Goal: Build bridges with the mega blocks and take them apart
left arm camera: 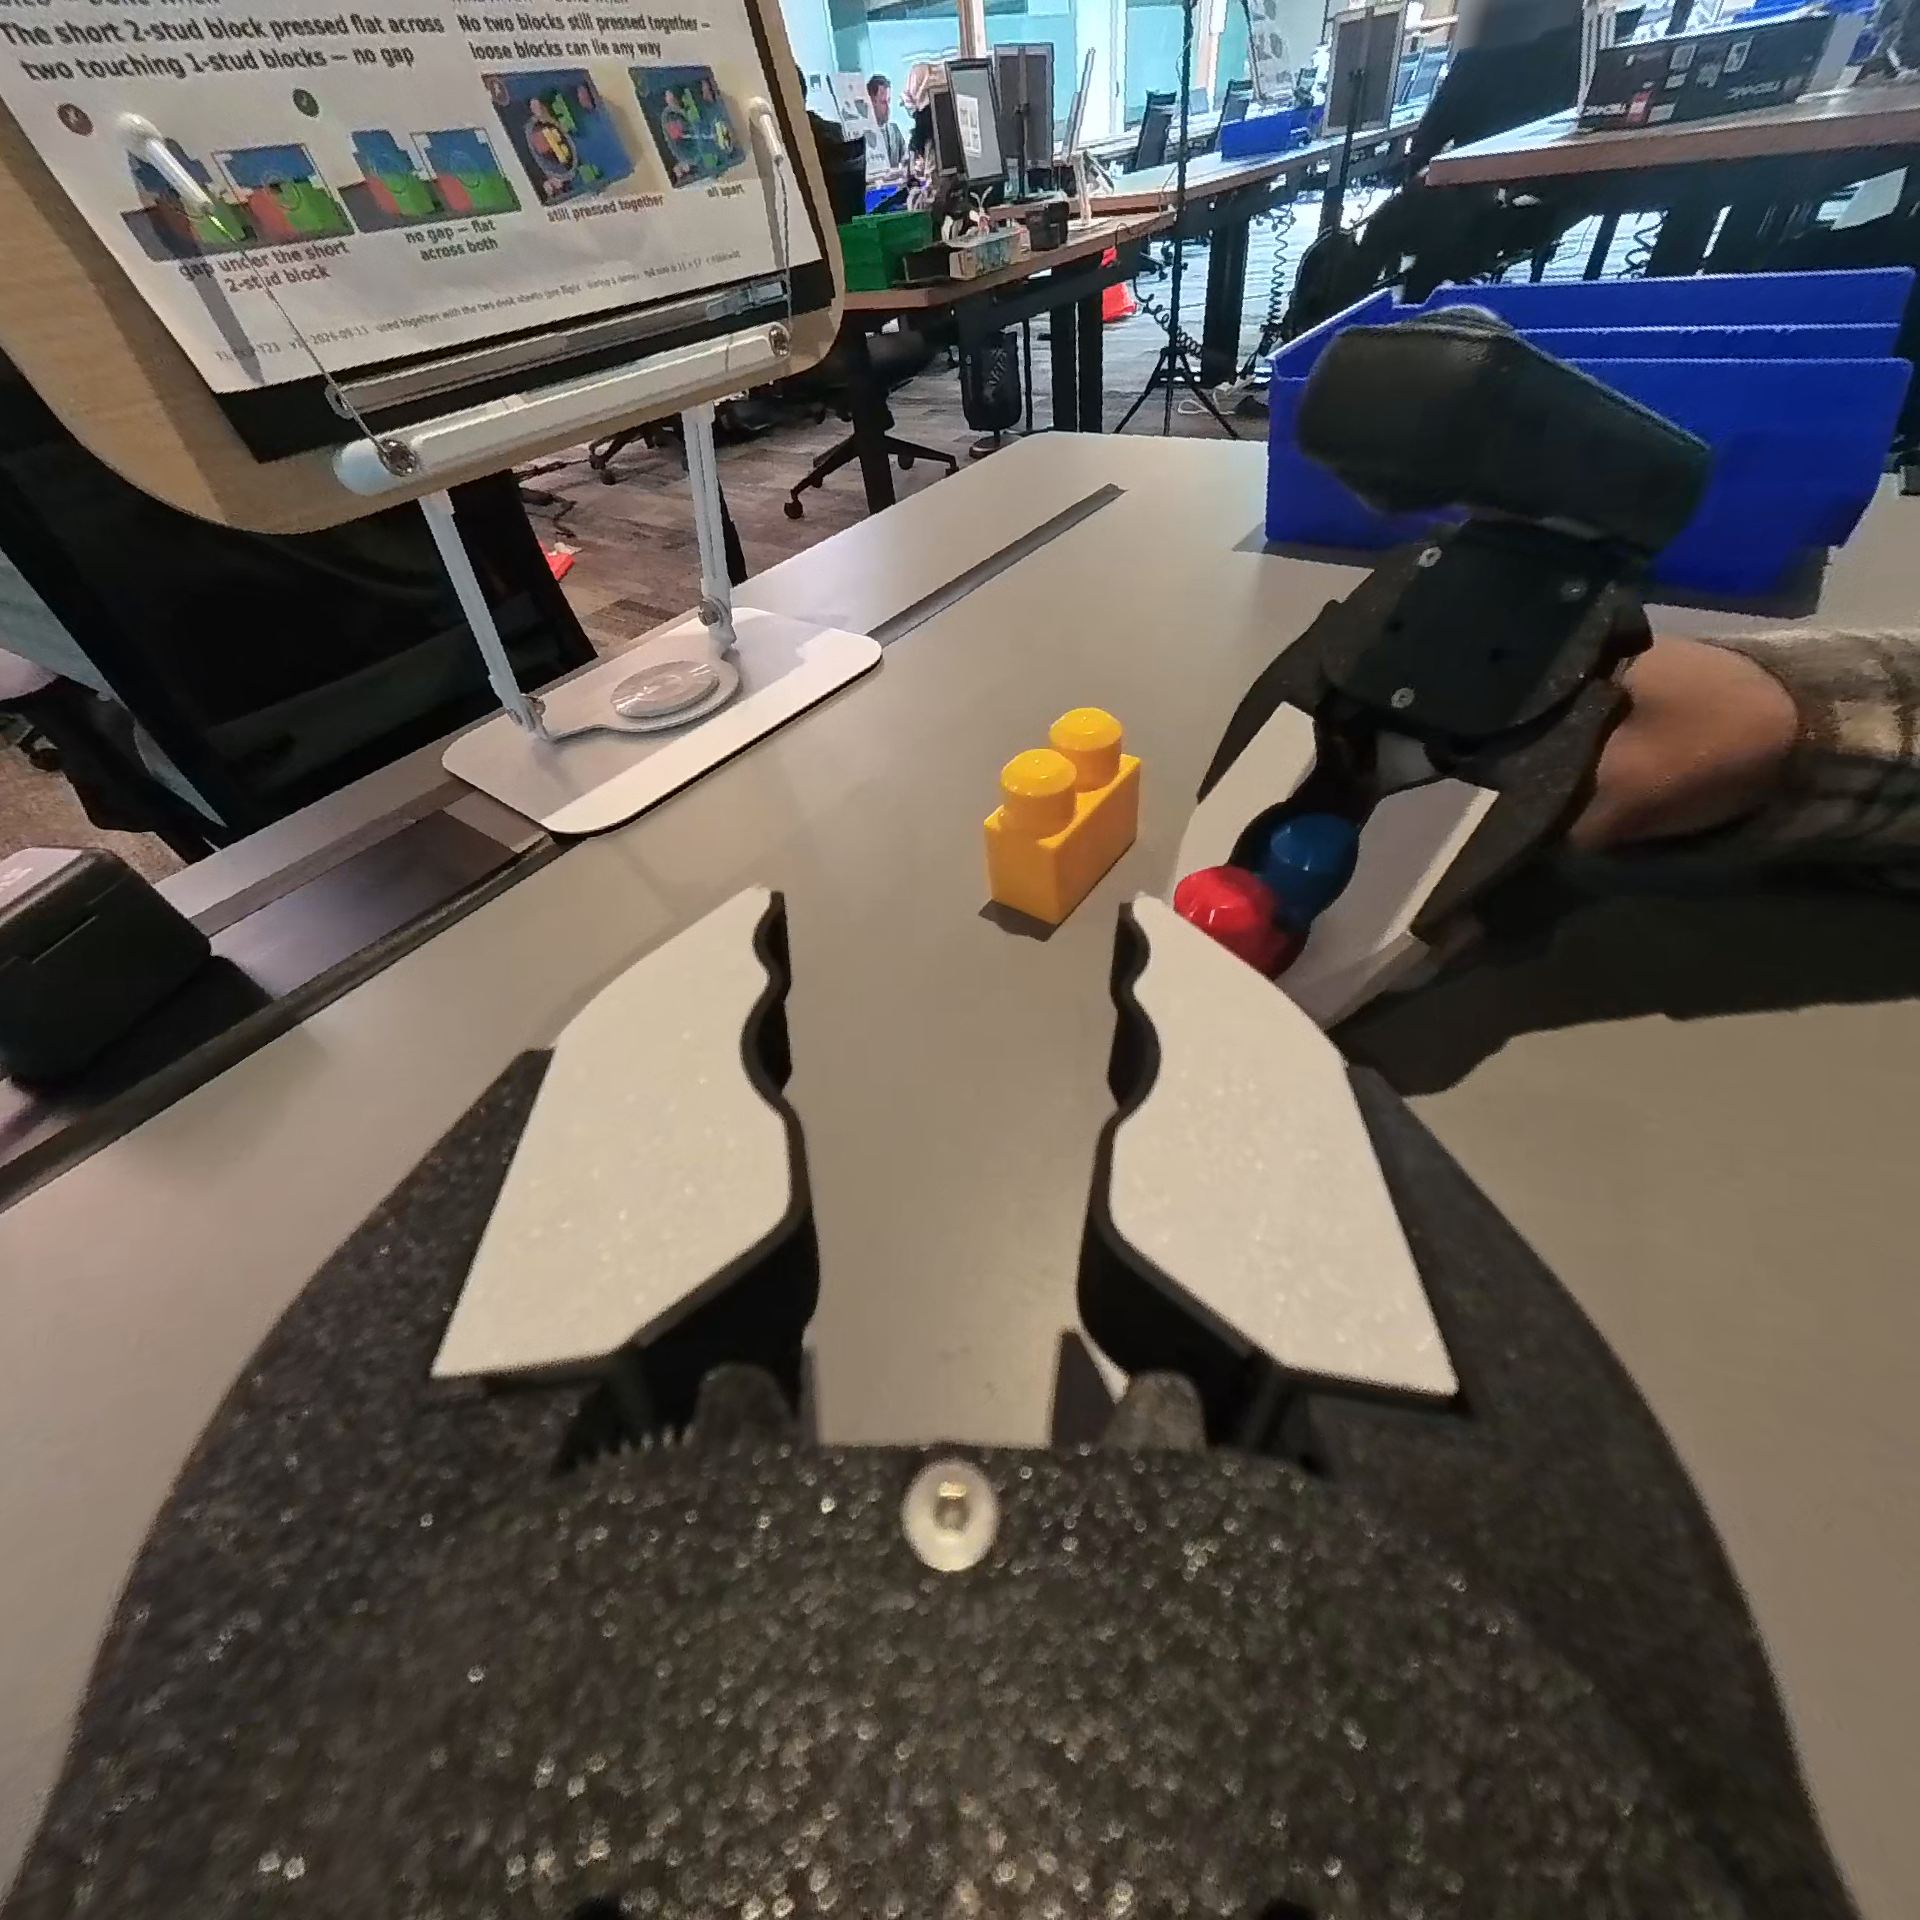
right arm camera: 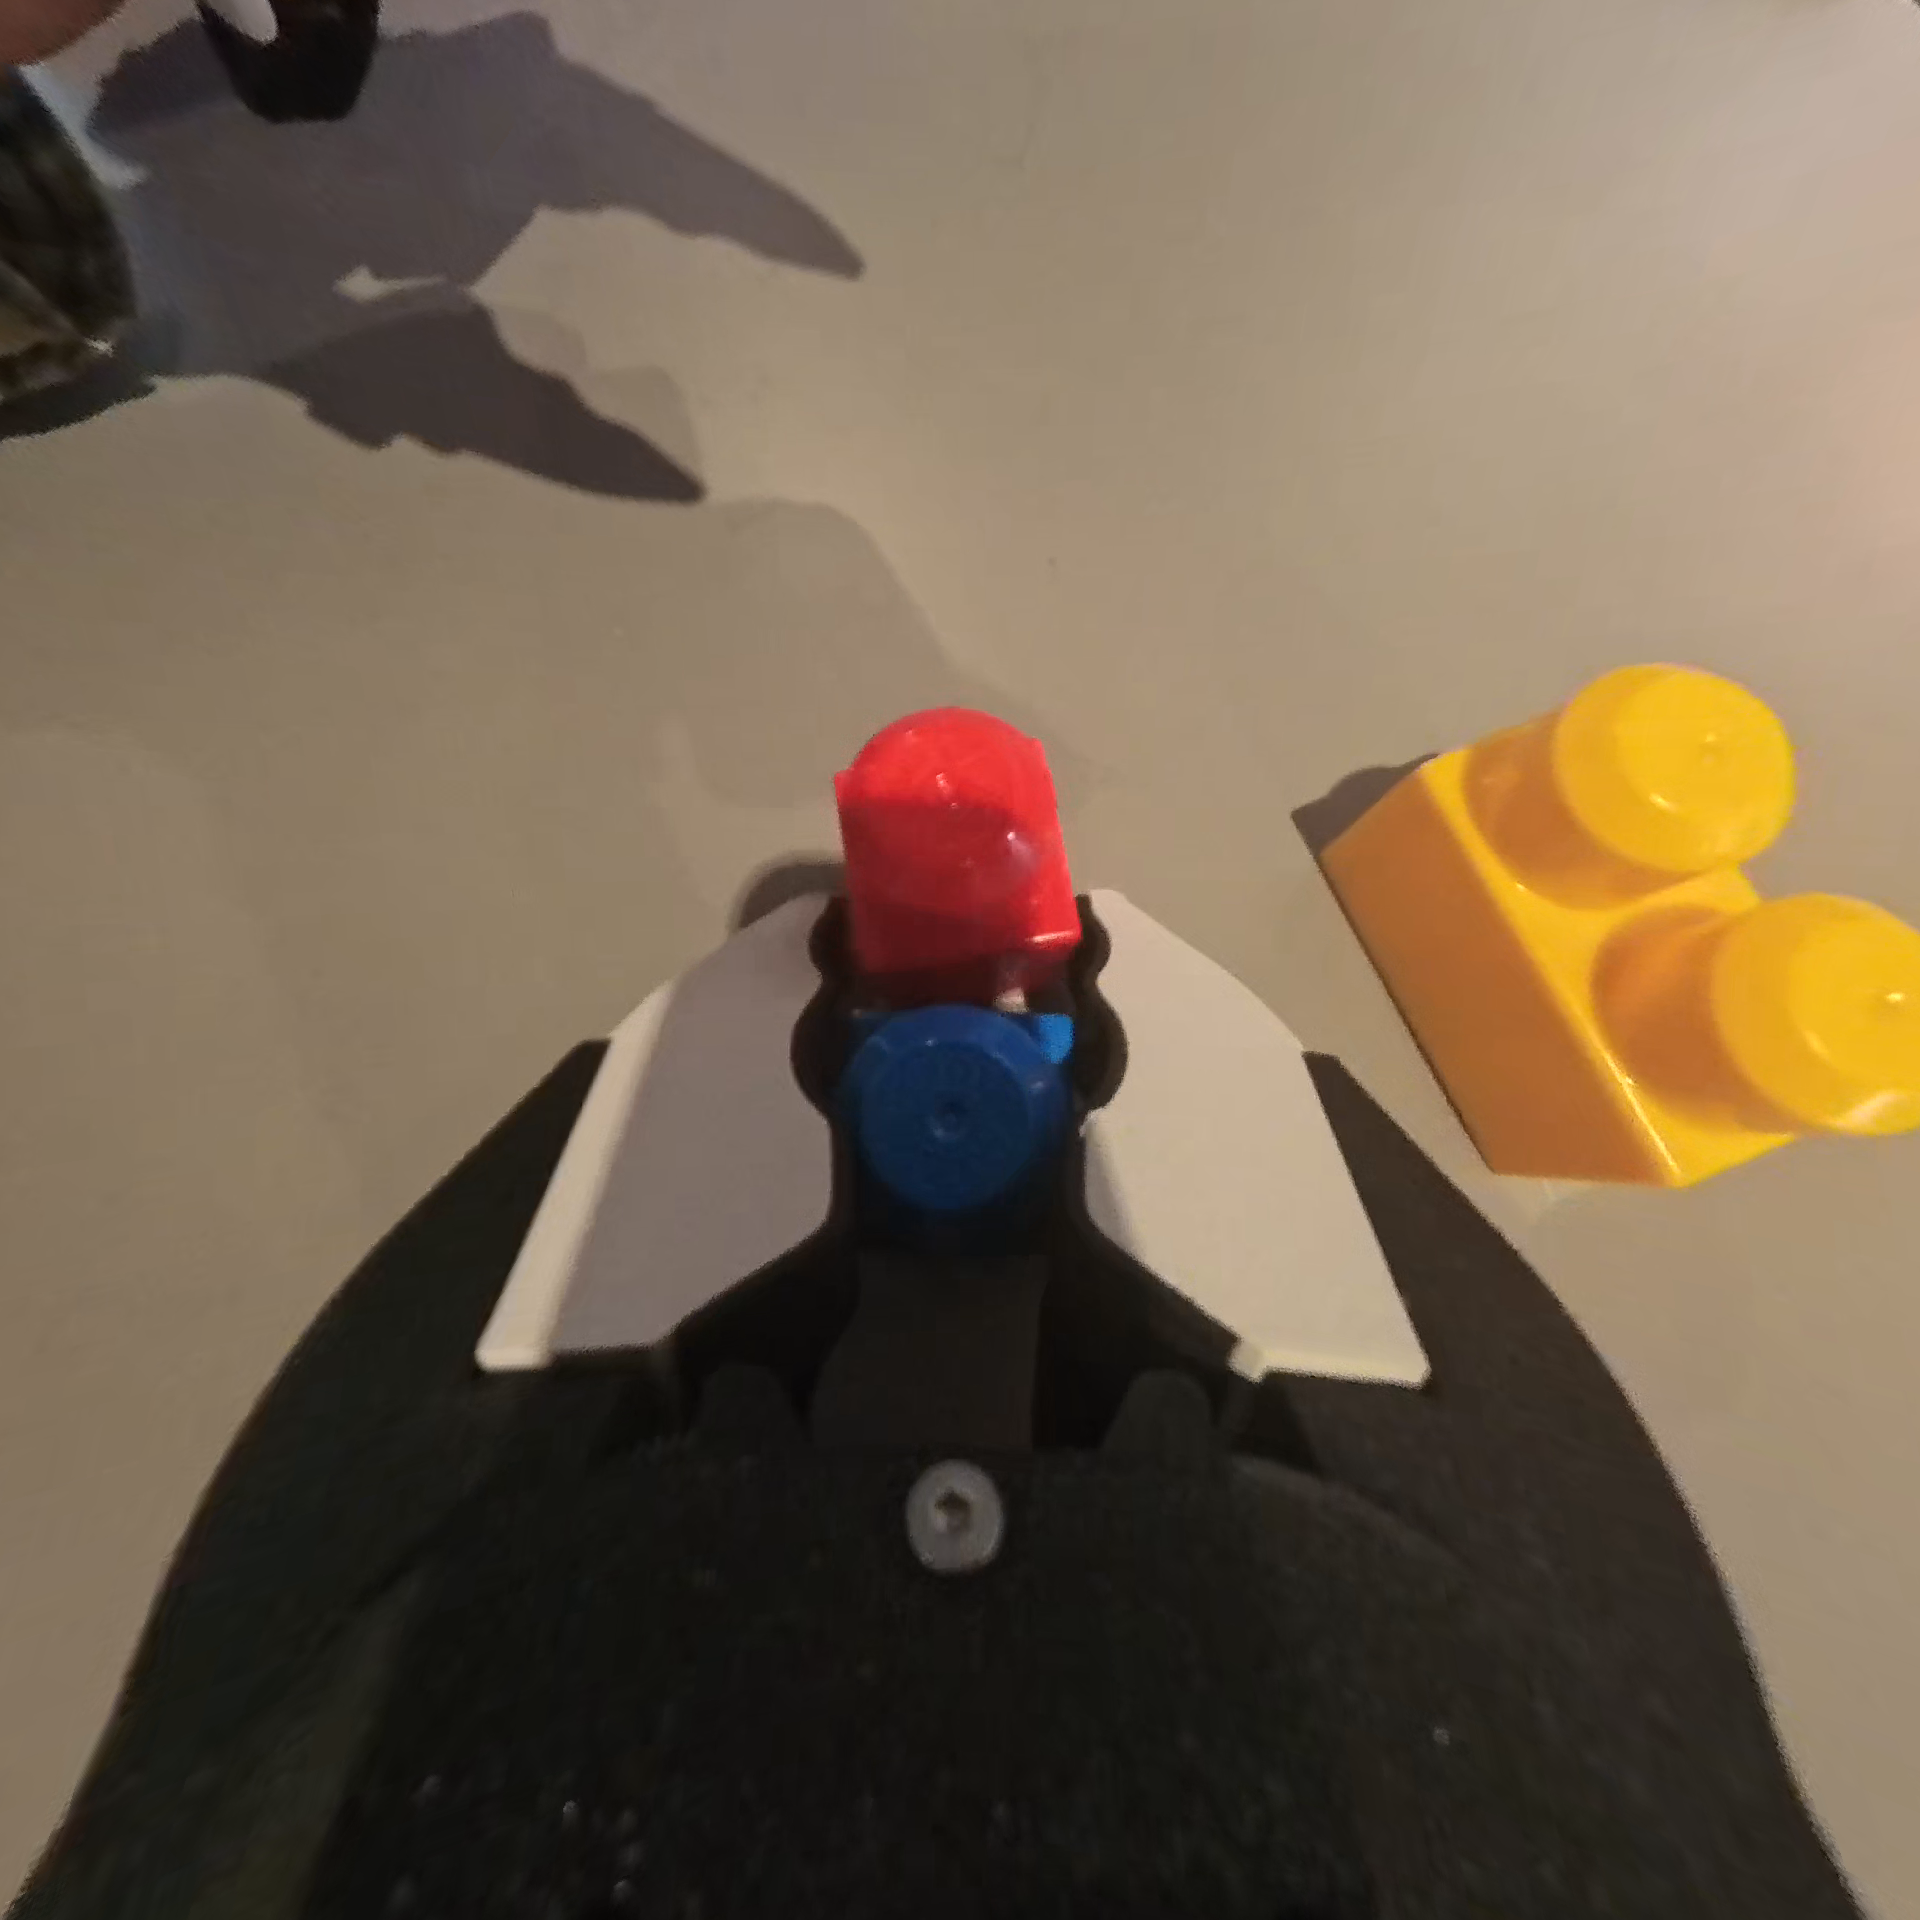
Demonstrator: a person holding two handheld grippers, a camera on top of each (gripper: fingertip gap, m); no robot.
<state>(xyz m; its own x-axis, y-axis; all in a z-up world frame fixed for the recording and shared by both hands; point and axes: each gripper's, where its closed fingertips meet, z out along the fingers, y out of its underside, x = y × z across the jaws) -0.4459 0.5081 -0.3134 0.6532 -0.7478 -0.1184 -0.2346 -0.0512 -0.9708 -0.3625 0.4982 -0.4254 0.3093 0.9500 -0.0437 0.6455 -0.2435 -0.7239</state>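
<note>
With both one-stud pieces pinched side by side, my right gripper (right arm camera: 951,997) is clamped on the small red plastic block (right arm camera: 951,862) and the small blue plastic block (right arm camera: 951,1117) at once, studs pointing back toward the camera. I judge that I hold them as a pair so they land touching, with no gap, ready to carry a span. They sit low over the grey tabletop (right arm camera: 1039,416), though whether they already rest on it I cannot tell.

Just beside them stands the yellow two-stud plastic block (left arm camera: 1062,831), upright on the table, studs up and touched by nothing. It looks placed close so it can be pressed across the pair as the deck of the bridge.

My left gripper (left arm camera: 951,935) hangs with its jaws apart and nothing between them, aimed along the table toward the yellow piece, presumably to fetch it next. Behind, a sheet of pictured instructions on a metal stand (left arm camera: 665,717) faces me, and stacked blue plastic bins (left arm camera: 1704,343) wait to the right.
</note>
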